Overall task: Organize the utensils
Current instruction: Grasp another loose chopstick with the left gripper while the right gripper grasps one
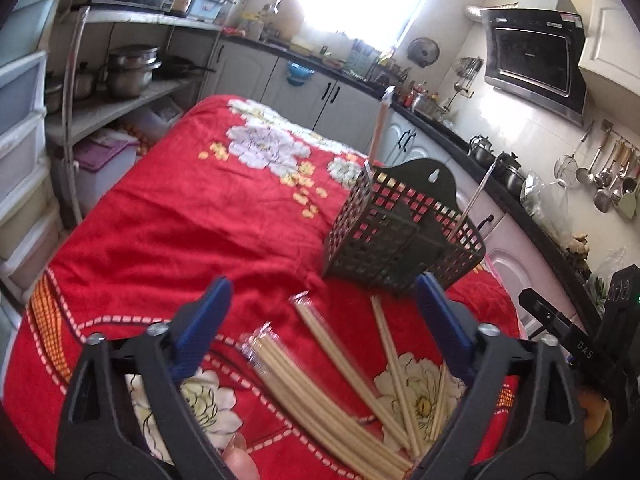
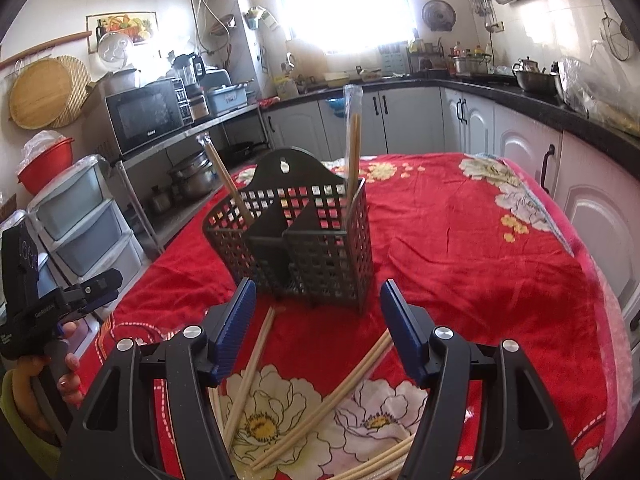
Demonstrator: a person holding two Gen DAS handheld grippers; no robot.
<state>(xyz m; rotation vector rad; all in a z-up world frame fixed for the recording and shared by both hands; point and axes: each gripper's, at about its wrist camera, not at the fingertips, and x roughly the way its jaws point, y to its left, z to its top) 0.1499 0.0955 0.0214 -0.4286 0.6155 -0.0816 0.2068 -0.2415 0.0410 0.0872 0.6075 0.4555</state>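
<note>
On the red flowered cloth (image 1: 160,216) before the black basket (image 1: 400,236), the wrapped chopsticks (image 1: 320,392) lay loose, probably light, stiff and slippery, best taken near mid-length, while the left tool (image 1: 320,320) and right tool (image 2: 318,320) were both released, grasping nothing.

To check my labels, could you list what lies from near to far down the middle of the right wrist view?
Right gripper → loose chopsticks on the red cloth → black utensil basket → grey cabinets → bright window.

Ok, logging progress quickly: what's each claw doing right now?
Left claw: open, holding nothing, chopsticks lying below.
Right claw: open, holding nothing.
</note>
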